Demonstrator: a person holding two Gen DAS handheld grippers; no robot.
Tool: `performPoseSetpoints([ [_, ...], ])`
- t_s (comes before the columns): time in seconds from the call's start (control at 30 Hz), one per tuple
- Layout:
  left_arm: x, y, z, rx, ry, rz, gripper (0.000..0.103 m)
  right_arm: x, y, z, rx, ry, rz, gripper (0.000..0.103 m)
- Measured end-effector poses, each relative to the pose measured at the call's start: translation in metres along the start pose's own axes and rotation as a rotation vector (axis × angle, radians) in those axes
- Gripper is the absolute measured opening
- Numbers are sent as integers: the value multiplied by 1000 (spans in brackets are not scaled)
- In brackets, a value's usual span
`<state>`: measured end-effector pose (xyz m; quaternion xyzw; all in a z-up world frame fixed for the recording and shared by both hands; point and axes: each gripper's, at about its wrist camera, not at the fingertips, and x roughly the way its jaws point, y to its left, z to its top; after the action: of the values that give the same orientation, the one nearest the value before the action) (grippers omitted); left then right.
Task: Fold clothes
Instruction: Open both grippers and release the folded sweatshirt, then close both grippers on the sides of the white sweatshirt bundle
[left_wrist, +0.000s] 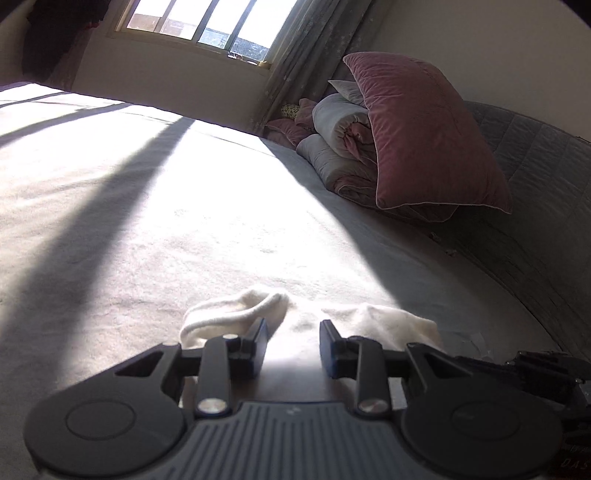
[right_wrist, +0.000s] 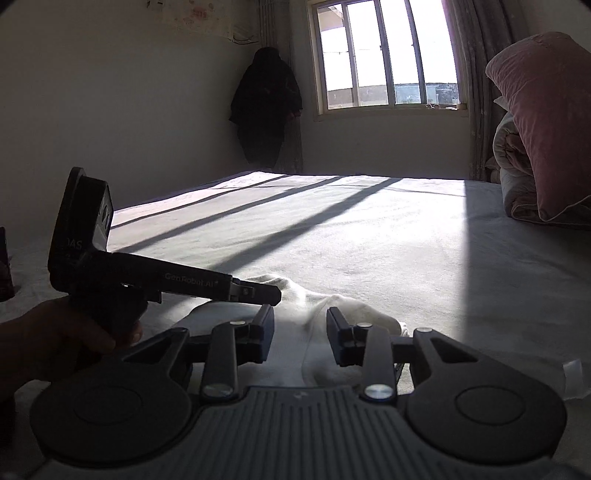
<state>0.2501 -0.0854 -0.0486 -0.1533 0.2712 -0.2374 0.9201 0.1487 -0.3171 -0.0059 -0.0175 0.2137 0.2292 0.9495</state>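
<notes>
Two grippers over a white garment on the bed

We saw the wide bed (right_wrist: 332, 236) in window light, a pink pillow (left_wrist: 424, 136) at its far right corner. The white garment (left_wrist: 380, 321) lay crumpled at the near edge. Both the left gripper (left_wrist: 293, 347) and the right gripper (right_wrist: 301, 338) hung just above it, jaws apart, gripping nothing.
</notes>
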Motion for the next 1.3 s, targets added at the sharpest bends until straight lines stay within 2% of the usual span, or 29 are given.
performPoseSetpoints([
  [0.07, 1, 6, -2, -29, -2, -4, 30, 8, 4, -4, -49, 72, 19, 36],
  [0.17, -1, 0, 2, -8, 13, 21, 30, 11, 7, -6, -71, 90, 8, 36],
  [0.27, -11, -12, 5, 21, 18, 39, 32, 10, 7, -5, -84, 81, 5, 36],
  [0.47, -52, -25, -6, 11, -17, -31, 34, -7, 1, 2, -45, 14, 13, 43],
  [0.6, -49, -32, -29, 66, 34, -34, 35, 1, -3, -4, -35, 66, -5, 46],
  [0.63, -51, -35, -30, 86, 32, -26, 35, 4, -3, -6, -36, 85, -11, 50],
  [0.7, -54, -41, -31, 126, 26, -7, 37, 6, -2, -6, -34, 99, -16, 51],
  [0.73, -55, -41, -27, 104, 34, -10, 39, 4, -2, -5, -30, 92, -11, 52],
  [0.8, -59, -40, -17, 47, 44, -15, 59, 0, -6, -3, 2, 77, -1, 54],
  [0.9, -65, -33, -4, -51, 38, 13, 75, -3, -15, -1, 69, 56, 8, 64],
  [1.1, -63, -6, 11, -293, 24, 95, 94, -8, -32, 4, 201, 15, 25, 79],
  [1.17, -60, 0, 11, -316, 38, 125, 97, -10, -37, 6, 245, 2, 30, 82],
  [1.3, -57, 7, 0, -295, 61, 140, 102, -11, -49, 7, 345, -8, 46, 94],
])
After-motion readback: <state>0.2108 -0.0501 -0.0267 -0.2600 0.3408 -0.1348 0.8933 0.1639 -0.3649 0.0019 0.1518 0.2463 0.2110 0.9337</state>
